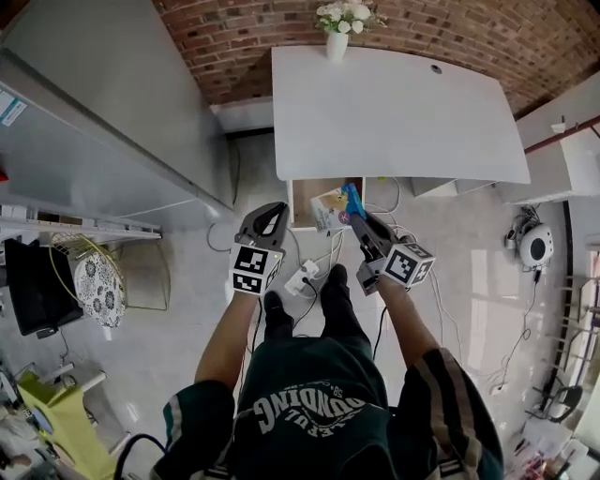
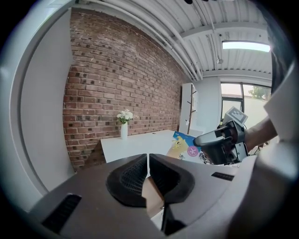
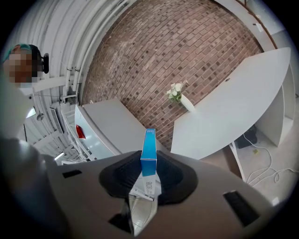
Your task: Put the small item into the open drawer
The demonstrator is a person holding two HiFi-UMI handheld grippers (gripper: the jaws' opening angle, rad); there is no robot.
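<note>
Right claw: the right claw [image 1: 360,221] is clamped on a flat box [image 1: 334,208], with its pads pressing the two broad faces; seen along the jaws, the box's blue edge stands up between them
Left claw: the left claw [image 1: 271,212] has its jaws brought together with only a hairline slit, and there is nothing in them; it hangs just to the left of the right claw at much the same level
Item: the flat box, blue along the edge with a yellow cartoon print on its face, sticks out ahead of the right claw's tips, carried in the air and resting on nothing
Drawer: the open drawer [image 1: 302,199] is pulled out from under the near edge of the white desk [image 1: 394,112], ahead of both claws and below them; from above, the box overlaps the drawer's mouth, though I cannot tell whether it is truly over the opening or just short of it
Done so far: the drawer stands open and the box is gripped and close to the drawer
Left to do: by my reckoning, lower the box inside the drawer walls, part the right jaws and draw the claw back
Risk: the box is held by its rear end, so its free end could catch the drawer's front edge
Around: a vase of flowers [image 1: 337,28] stands at the desk's far edge, well beyond the claws; cables and a power strip [image 1: 302,277] lie on the floor beneath them
</note>
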